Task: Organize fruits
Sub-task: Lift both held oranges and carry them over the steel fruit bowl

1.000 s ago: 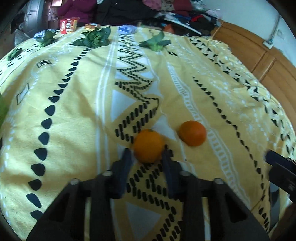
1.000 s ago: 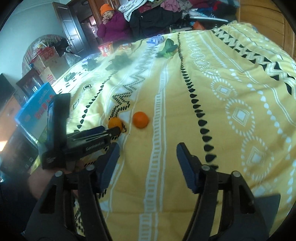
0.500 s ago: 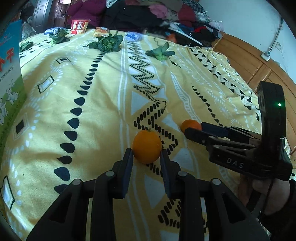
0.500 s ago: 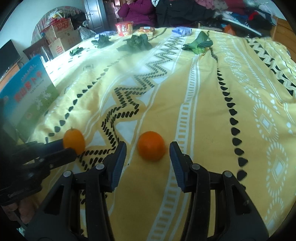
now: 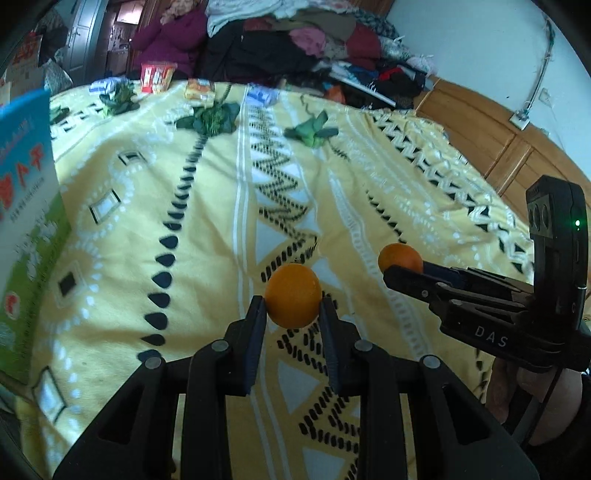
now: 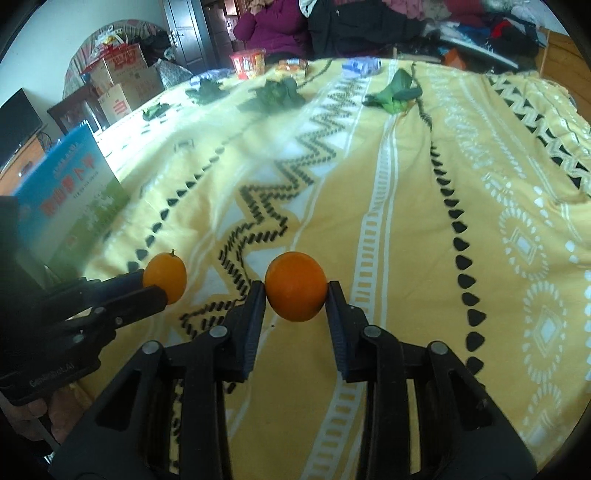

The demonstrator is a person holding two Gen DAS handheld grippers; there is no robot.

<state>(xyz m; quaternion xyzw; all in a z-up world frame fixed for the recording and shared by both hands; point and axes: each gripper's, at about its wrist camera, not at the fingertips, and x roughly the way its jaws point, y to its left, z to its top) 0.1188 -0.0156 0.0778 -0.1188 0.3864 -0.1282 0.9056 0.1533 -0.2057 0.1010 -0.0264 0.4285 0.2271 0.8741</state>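
Note:
My left gripper (image 5: 291,306) is shut on a yellow-orange fruit (image 5: 293,295) and holds it above the yellow patterned bedspread (image 5: 207,229). My right gripper (image 6: 295,291) is shut on a deeper orange fruit (image 6: 296,286), also lifted off the bedspread (image 6: 424,206). In the left wrist view the right gripper (image 5: 397,271) comes in from the right with its orange (image 5: 400,256). In the right wrist view the left gripper (image 6: 157,286) comes in from the left with its fruit (image 6: 165,277).
A blue and green box (image 5: 26,221) stands at the bed's left edge (image 6: 70,206). Leafy greens (image 5: 210,118) (image 5: 312,129) and snack packets (image 5: 157,75) lie at the far end. A wooden headboard (image 5: 491,147) runs along the right. Clothes and a seated person (image 6: 273,26) are beyond.
Both grippers have closed on their fruits and lifted them off the bedspread. One second ago the right gripper was open and far from its orange.

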